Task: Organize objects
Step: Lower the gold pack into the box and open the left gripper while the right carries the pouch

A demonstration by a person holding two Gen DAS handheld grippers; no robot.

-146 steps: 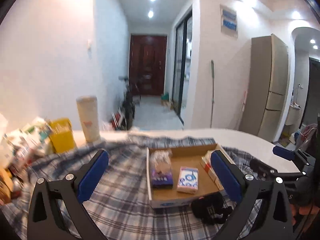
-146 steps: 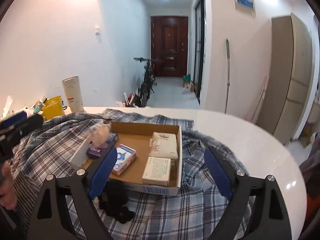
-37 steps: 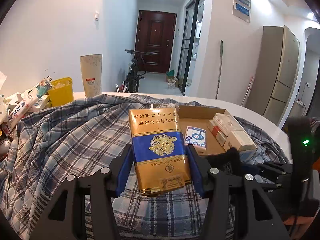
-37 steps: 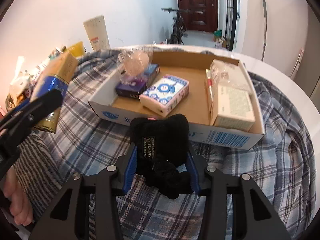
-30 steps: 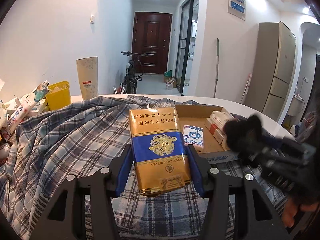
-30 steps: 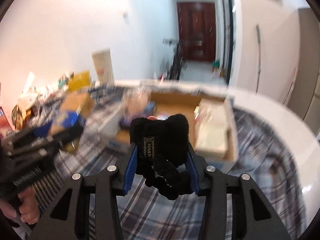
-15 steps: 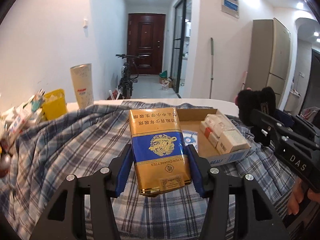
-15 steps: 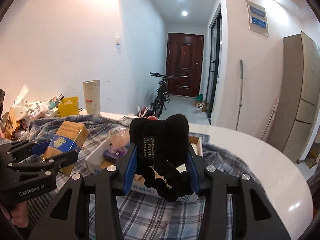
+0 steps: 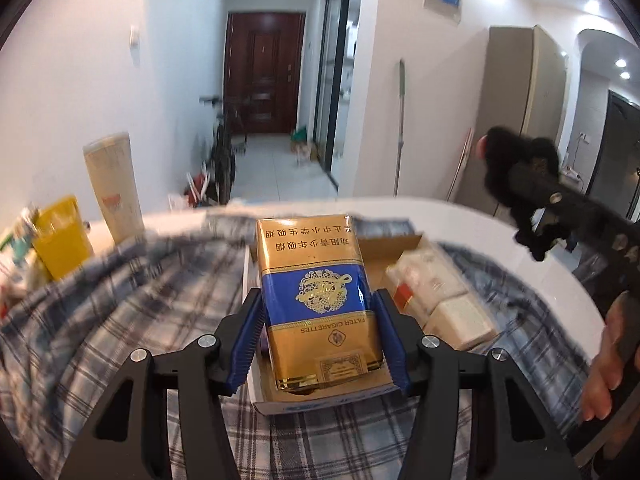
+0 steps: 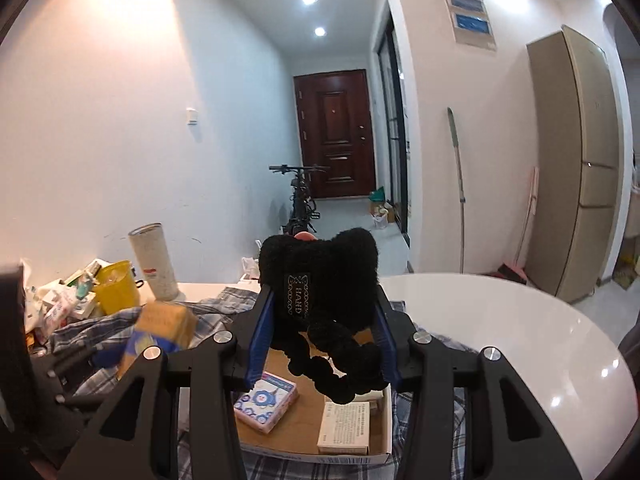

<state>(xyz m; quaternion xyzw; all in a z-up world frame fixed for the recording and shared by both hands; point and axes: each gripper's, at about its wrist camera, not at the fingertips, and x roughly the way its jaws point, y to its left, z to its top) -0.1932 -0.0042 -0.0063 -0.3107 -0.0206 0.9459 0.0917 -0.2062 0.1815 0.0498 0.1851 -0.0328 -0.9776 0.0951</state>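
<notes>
My left gripper (image 9: 318, 336) is clamped on the gold-and-blue cigarette carton (image 9: 318, 300), pads pressing its two long sides, and it hangs over the near-left corner of the cardboard box (image 9: 320, 400) on the plaid cloth (image 9: 120, 320). My right gripper (image 10: 322, 344) is squeezed around the black fuzzy pouch (image 10: 320, 288), high above the box's middle, its beaded cord dangling toward the floor of the box. Below it, the blue-patterned pack (image 10: 266, 400) lies mid-box and the white packets (image 10: 346, 428) line the right wall, so I reckon the free strip is along the left wall. Best to bring the carton down flat and parallel to that wall, release only once it rests, and keep the pouch up and clear so the cord doesn't snag.
</notes>
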